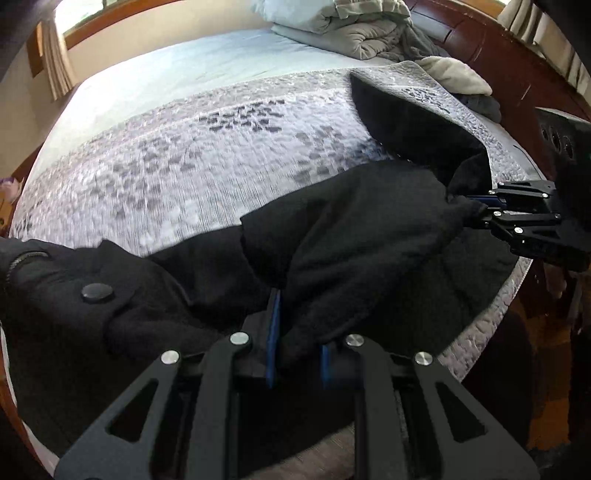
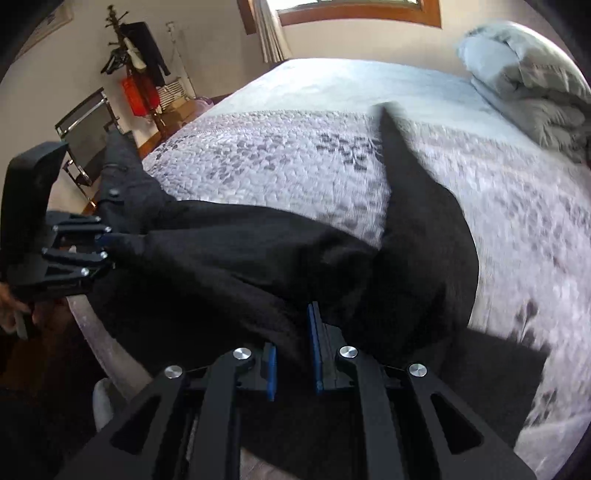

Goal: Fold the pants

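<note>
Black pants (image 1: 369,229) lie bunched across the near edge of a grey patterned quilt (image 1: 184,155), with the waistband button (image 1: 98,291) at the left. My left gripper (image 1: 297,343) is shut on a fold of the black cloth, which covers its blue pads. At the right, my right gripper (image 1: 480,214) is shut on another part of the pants. In the right wrist view the right gripper (image 2: 293,332) clamps the pants (image 2: 240,251) between blue pads, and the left gripper (image 2: 109,243) grips them at the left. One leg (image 2: 391,147) trails up over the quilt (image 2: 277,155).
Crumpled grey bedding and pillows (image 1: 354,26) (image 2: 528,85) are heaped at the head of the bed. A dark wooden bed frame (image 1: 498,48) runs along the far right side. A coat stand (image 2: 136,66) and a metal rack (image 2: 85,125) stand past the bed's edge. A hand (image 2: 11,306) holds the left gripper.
</note>
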